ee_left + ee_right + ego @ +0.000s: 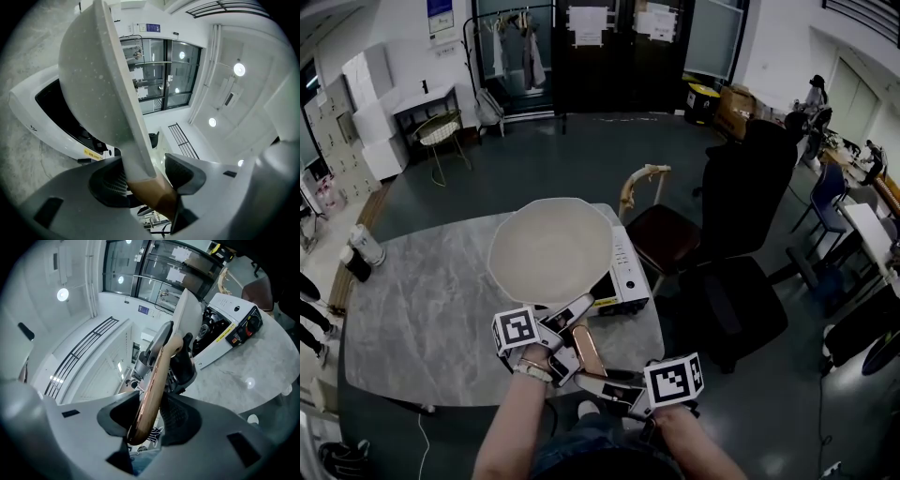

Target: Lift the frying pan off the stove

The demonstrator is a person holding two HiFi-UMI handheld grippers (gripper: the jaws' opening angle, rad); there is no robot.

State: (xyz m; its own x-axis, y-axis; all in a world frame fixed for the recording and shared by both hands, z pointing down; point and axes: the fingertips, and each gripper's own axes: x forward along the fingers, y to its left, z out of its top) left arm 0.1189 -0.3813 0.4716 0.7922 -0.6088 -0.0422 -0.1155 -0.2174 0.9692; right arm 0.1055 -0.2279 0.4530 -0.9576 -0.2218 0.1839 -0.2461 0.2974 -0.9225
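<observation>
pan (549,248) handle (584,349) sticks back off the stove (630,281)
left gripper (570,323) clamps it by the pan, right gripper (586,377) clamps its end

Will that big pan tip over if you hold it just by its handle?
Probably front-heavy: the wide pan hangs far out past the handle, so it wants to dip. The left claw and right claw both grip the handle, which likely steadies it. It looks stiff, not floppy. The smooth handle might twist.
</observation>
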